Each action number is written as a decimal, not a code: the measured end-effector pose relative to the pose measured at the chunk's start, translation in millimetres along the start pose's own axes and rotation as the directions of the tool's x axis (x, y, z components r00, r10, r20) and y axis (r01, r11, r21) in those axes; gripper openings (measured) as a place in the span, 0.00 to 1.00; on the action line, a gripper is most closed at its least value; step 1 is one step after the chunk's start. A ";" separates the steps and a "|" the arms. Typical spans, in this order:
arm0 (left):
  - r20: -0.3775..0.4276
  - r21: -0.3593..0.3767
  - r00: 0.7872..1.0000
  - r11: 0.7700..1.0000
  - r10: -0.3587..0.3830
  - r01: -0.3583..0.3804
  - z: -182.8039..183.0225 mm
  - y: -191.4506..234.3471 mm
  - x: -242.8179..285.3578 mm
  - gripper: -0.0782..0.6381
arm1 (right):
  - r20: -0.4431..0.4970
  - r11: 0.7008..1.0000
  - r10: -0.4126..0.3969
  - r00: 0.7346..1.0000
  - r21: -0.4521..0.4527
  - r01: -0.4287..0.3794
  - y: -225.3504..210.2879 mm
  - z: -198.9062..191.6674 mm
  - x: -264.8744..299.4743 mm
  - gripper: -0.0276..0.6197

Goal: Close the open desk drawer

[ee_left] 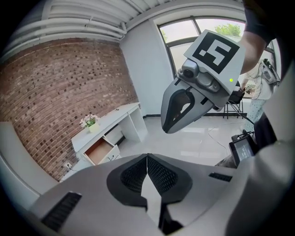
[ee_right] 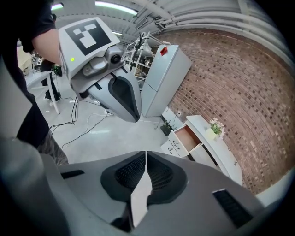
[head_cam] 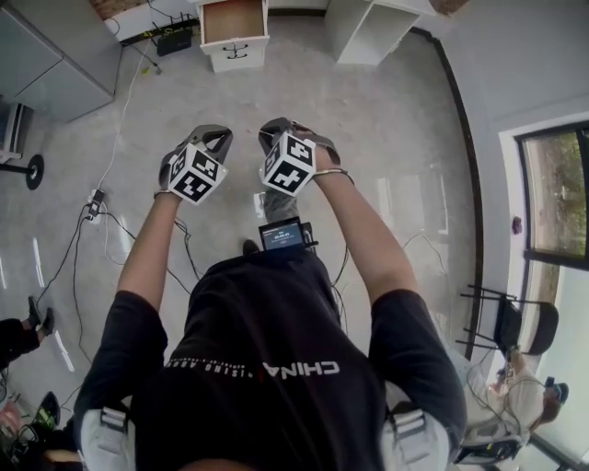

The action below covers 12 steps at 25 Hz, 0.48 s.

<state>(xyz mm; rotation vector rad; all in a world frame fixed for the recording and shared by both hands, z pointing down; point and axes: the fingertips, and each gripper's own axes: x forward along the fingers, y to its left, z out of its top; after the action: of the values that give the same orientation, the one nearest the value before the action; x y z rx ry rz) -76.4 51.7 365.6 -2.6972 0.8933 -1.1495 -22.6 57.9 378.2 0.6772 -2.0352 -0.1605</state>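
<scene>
Wood-lined and pulled out, the drawer [head_cam: 232,20] sits well ahead of both jaw tips in the head view, with the left gripper [head_cam: 216,134] and right gripper [head_cam: 276,127] side by side. In the left gripper view the jaws are pressed together and empty, the drawer [ee_left: 97,151] far beyond them, leftward. In the right gripper view the jaws likewise meet on nothing, the drawer [ee_right: 187,138] far ahead, rightward.

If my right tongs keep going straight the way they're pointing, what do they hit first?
Probably the bare floor, short of the white desk. The right tongs are shut and empty, and the open drawer sits to the right of their line, though depth is hard to judge.
</scene>
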 end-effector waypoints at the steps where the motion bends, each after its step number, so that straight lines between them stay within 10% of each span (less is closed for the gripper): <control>1: -0.006 -0.009 1.000 1.000 0.007 -0.007 -1.2 5.8 6.9 0.13 | 0.001 1.000 0.010 1.000 -0.005 -0.010 -6.4 -2.1 6.9 0.07; 12: -0.071 -0.065 0.994 0.994 0.079 -0.084 23.2 152.7 110.9 0.13 | 0.077 0.997 0.074 0.994 0.016 -0.075 -168.8 31.1 110.4 0.07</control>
<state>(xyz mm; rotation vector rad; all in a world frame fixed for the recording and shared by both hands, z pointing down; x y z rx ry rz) -73.5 -138.1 375.9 -2.6601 1.0608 -1.2226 -24.5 -146.2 381.9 0.6142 -2.1346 -0.1249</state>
